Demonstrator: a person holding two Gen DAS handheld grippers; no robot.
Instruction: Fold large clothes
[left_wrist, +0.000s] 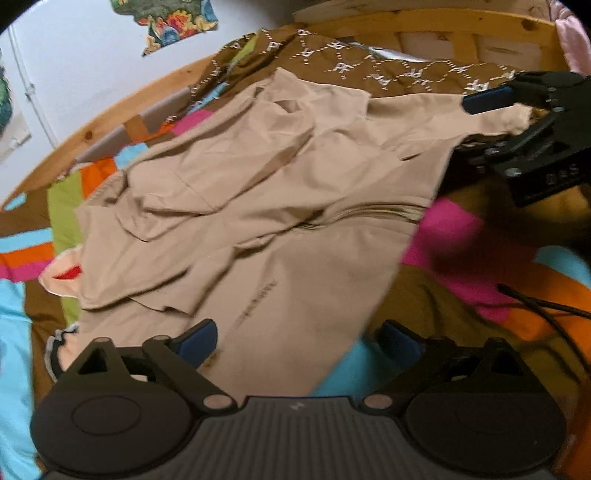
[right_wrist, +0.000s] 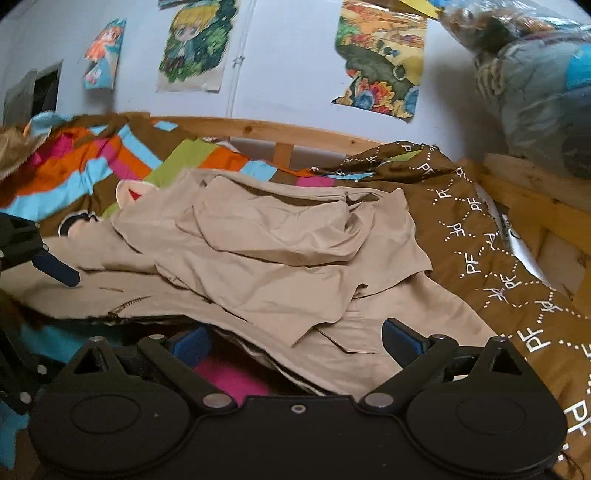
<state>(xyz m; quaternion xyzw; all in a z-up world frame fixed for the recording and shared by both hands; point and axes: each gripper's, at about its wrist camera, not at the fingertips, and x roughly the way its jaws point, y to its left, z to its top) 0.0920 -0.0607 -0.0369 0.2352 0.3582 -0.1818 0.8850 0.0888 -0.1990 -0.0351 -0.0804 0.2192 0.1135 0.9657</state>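
A large beige jacket (left_wrist: 258, 206) lies crumpled on a bed, its zipper (left_wrist: 362, 216) showing; it also shows in the right wrist view (right_wrist: 280, 254). My left gripper (left_wrist: 299, 343) is open, its blue-padded fingers spread over the jacket's near edge. My right gripper (right_wrist: 295, 341) is open over another edge of the jacket. In the left wrist view the right gripper (left_wrist: 517, 107) sits at the far right by the jacket's corner. In the right wrist view the left gripper's fingertip (right_wrist: 55, 271) rests at the far left by the jacket.
A colourful patchwork bedspread (left_wrist: 454, 236) covers the bed. A brown lettered blanket (right_wrist: 491, 258) lies along the right. A wooden bed frame (right_wrist: 280, 134) and a postered wall (right_wrist: 295, 66) stand behind. A black cable (left_wrist: 546, 310) crosses the bedspread.
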